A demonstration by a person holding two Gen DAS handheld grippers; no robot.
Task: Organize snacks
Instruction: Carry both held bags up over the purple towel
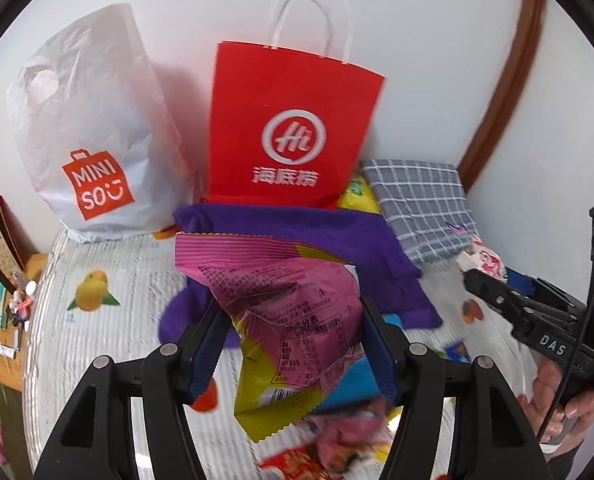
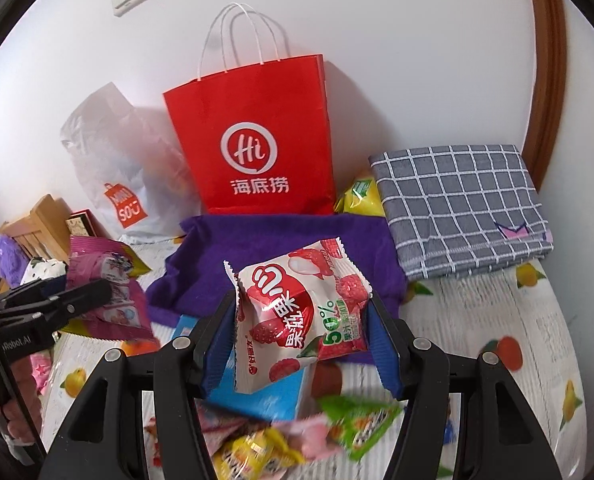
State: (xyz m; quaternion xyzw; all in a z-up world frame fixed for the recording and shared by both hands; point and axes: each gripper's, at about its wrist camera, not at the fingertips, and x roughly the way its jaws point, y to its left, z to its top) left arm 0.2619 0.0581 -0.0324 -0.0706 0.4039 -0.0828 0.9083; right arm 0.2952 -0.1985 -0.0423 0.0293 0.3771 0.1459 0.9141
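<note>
My left gripper (image 1: 293, 344) is shut on a pink and yellow snack bag (image 1: 285, 304), held above the bed. My right gripper (image 2: 301, 336) is shut on a white and red lychee-jelly packet (image 2: 293, 312). A red paper bag (image 1: 289, 128) with white handles stands upright against the wall ahead, also the red paper bag (image 2: 257, 140) in the right wrist view. A white plastic Miniso bag (image 1: 93, 128) stands to its left. In the left wrist view the right gripper (image 1: 493, 292) shows at the right edge; in the right wrist view the left gripper (image 2: 85, 300) with its pink bag (image 2: 109, 292) shows at the left.
A purple towel (image 2: 277, 240) lies in front of the red bag. A folded grey checked cloth (image 2: 465, 208) sits at the right, a yellow packet (image 2: 361, 196) behind it. Loose snacks (image 2: 265, 440) and a blue box (image 2: 265, 396) lie below the grippers on the fruit-print bedsheet (image 2: 497, 320).
</note>
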